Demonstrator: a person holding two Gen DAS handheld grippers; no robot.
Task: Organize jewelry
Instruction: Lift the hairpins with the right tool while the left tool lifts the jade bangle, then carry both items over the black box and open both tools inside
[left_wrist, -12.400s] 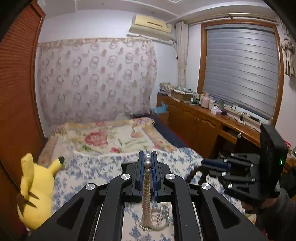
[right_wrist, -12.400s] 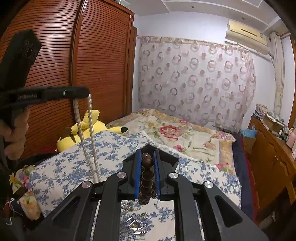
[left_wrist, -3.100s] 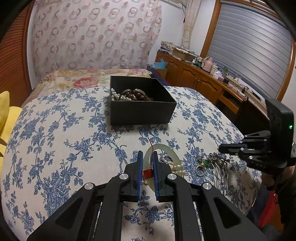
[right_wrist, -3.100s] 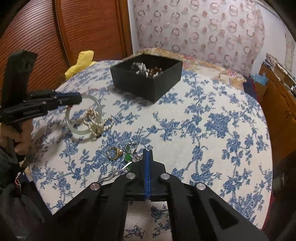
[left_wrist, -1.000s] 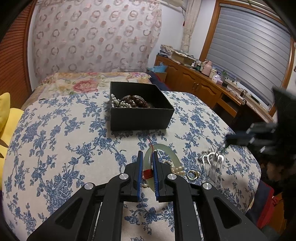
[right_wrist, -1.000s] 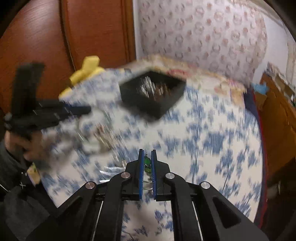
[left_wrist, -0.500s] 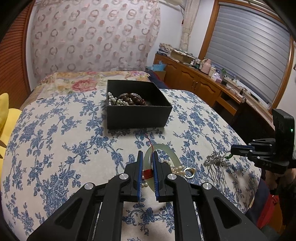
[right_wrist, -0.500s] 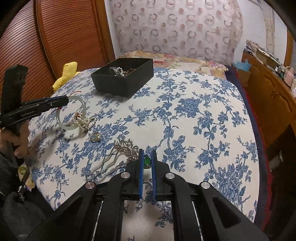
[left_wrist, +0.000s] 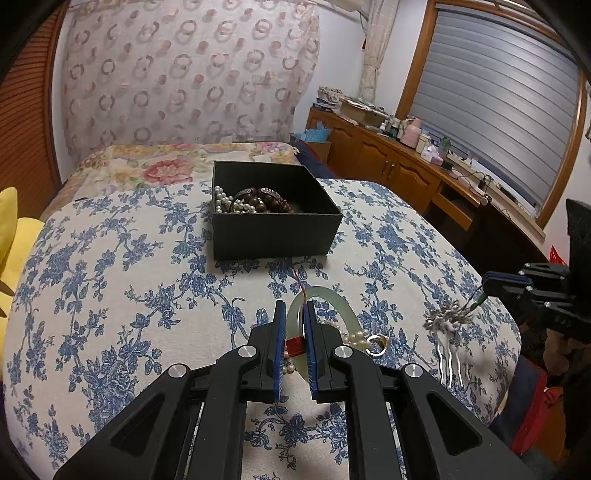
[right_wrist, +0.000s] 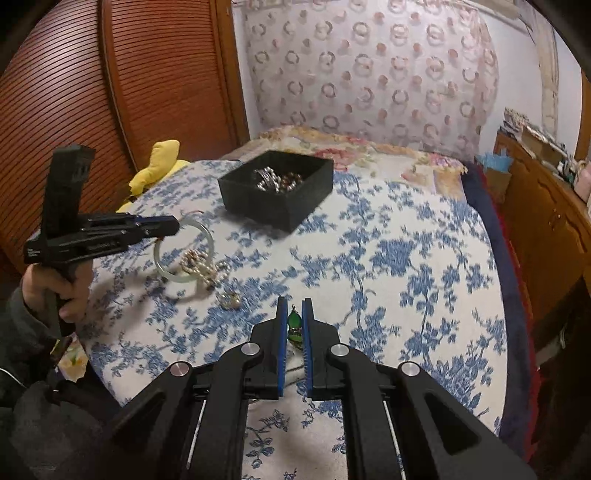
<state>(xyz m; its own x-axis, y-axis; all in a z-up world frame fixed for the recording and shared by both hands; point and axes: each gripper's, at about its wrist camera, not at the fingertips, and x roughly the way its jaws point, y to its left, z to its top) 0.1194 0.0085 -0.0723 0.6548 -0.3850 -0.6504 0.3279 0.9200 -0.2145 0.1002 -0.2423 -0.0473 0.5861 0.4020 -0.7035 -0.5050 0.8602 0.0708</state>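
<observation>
meanwhile left jaws grip the jade bangle (left_wrist: 334, 302), right jaws pinch the hairpin (left_wrist: 448, 321).

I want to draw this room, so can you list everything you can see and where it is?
Box: one, black, on the bedspread, pearls and brown beads inside.
Bangle: one, pale green, near edge, pinched by the left gripper.
Pearl string: one, white, across the bangle.
Ring: one, gold, beside the pearls.
Hair comb: one, silver with green bead, dangling from the right gripper.
Bedspread: one, white with blue flowers.
Plush toy: one, yellow, bed's left side.
Cabinet: brown, under the window.
Left gripper: black, shut.
Right gripper: black, shut.
Hand: one, holding the left gripper.
</observation>
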